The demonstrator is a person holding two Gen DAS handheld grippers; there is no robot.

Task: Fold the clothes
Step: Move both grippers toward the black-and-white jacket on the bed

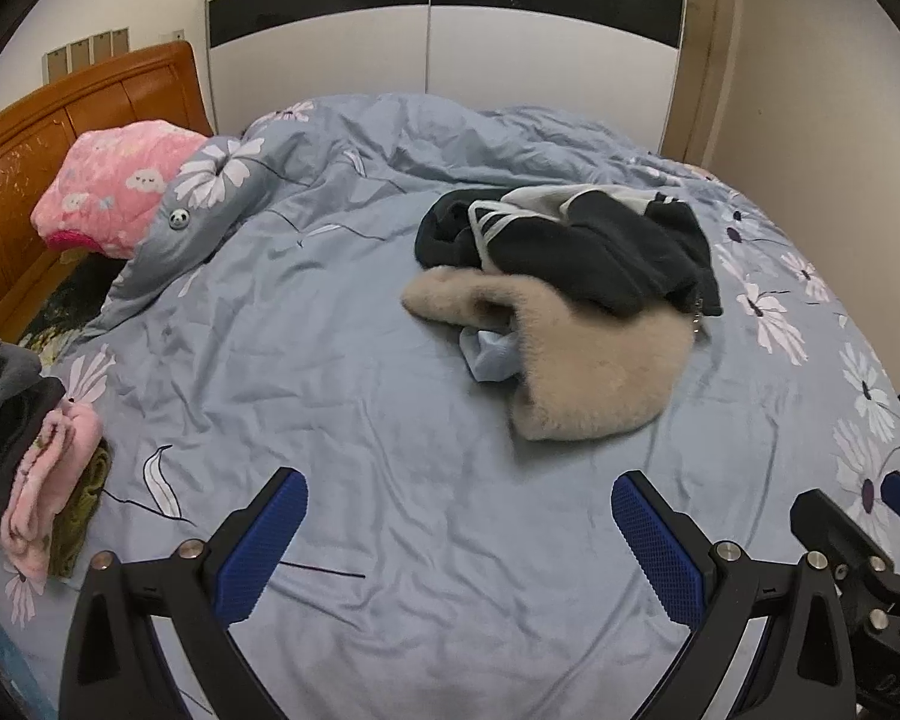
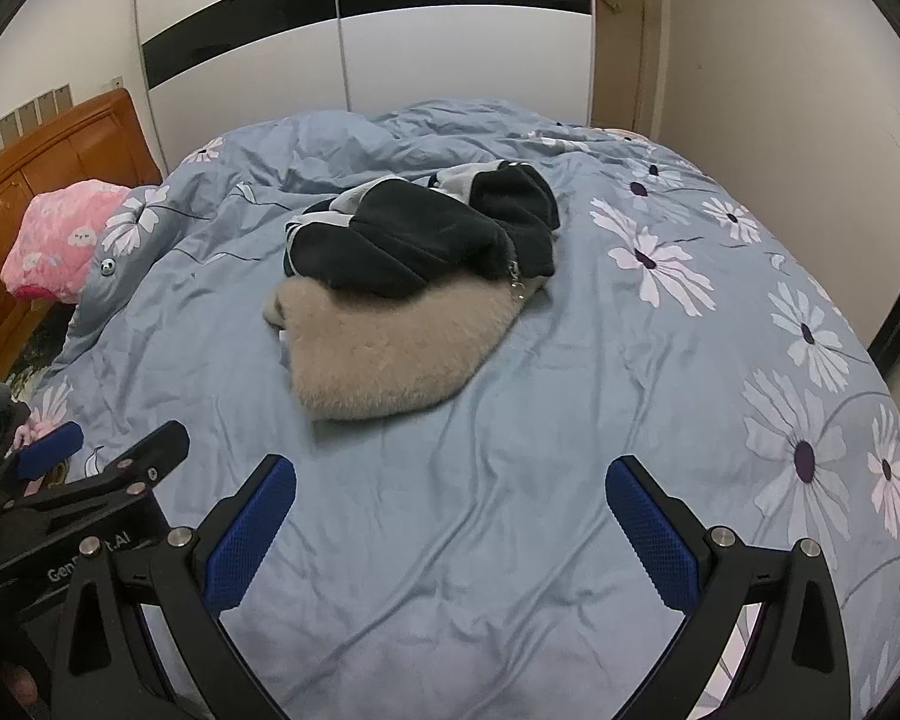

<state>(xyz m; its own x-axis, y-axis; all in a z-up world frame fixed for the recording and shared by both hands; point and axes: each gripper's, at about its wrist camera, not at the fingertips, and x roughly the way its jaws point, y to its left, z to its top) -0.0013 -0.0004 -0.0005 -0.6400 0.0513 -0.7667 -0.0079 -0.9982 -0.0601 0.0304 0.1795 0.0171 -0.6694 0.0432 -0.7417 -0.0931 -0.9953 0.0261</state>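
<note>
Holding nothing, your left gripper (image 1: 459, 531) and right gripper (image 2: 450, 516) both hover wide apart over the blue bedspread (image 1: 342, 360). Two garments lie mid-bed: one black jacket (image 2: 426, 240) resting partly on one beige fluffy sweater (image 2: 384, 348).

Two handheld black grippers with blue finger pads

The left gripper (image 1: 459, 546) has a black frame with triangular cut-outs, silver round screw heads at the joints, and blue pads (image 1: 258, 546) with a fine dotted grip texture on the inner faces of its fingers. The right gripper (image 2: 450, 531) has the same build: black arms, silver screws, textured blue pads (image 2: 654, 531). White lettering, partly hidden, reads "Gen" and "t.AI" on the left gripper's black body.
</note>
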